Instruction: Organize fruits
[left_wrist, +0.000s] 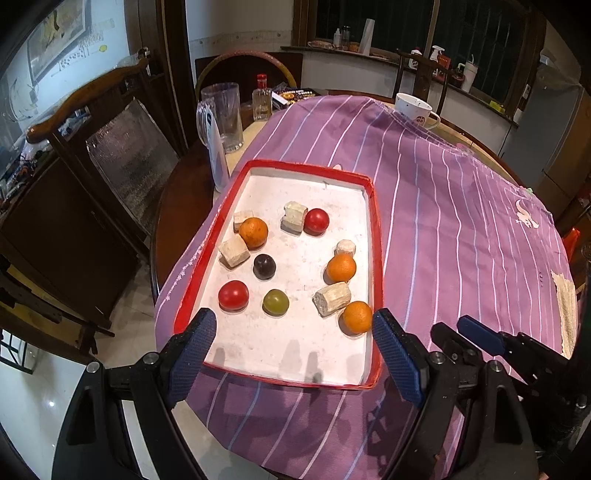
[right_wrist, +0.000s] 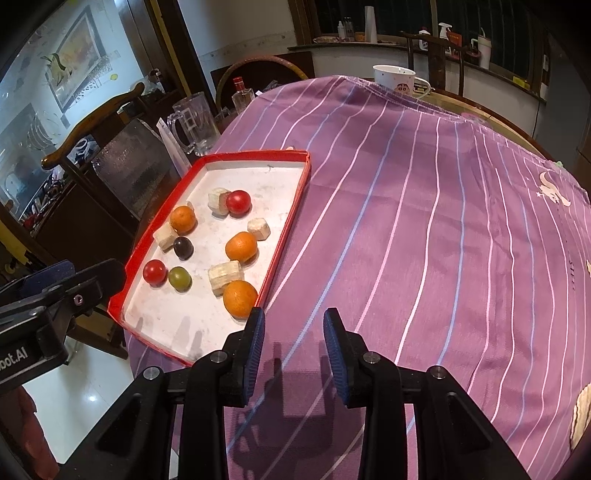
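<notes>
Your left gripper (left_wrist: 293, 334) hangs spread wide over the near end of the red tray (left_wrist: 377, 236), pinching nothing. Inside the tray lie three oranges (left_wrist: 356, 316), two tomatoes (left_wrist: 233, 295), a green fruit (left_wrist: 275, 302), a dark plum (left_wrist: 264, 266) and pale chunks (left_wrist: 331, 298), scattered. Your right gripper (right_wrist: 294, 325) sits just beside the tray over the purple cloth (right_wrist: 443, 221), jaws narrowly apart, empty.

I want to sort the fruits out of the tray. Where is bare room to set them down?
The striped purple cloth right of the red-rimmed tray lies bare up to the white mug. The tray's near end is free; its middle is crowded.
</notes>
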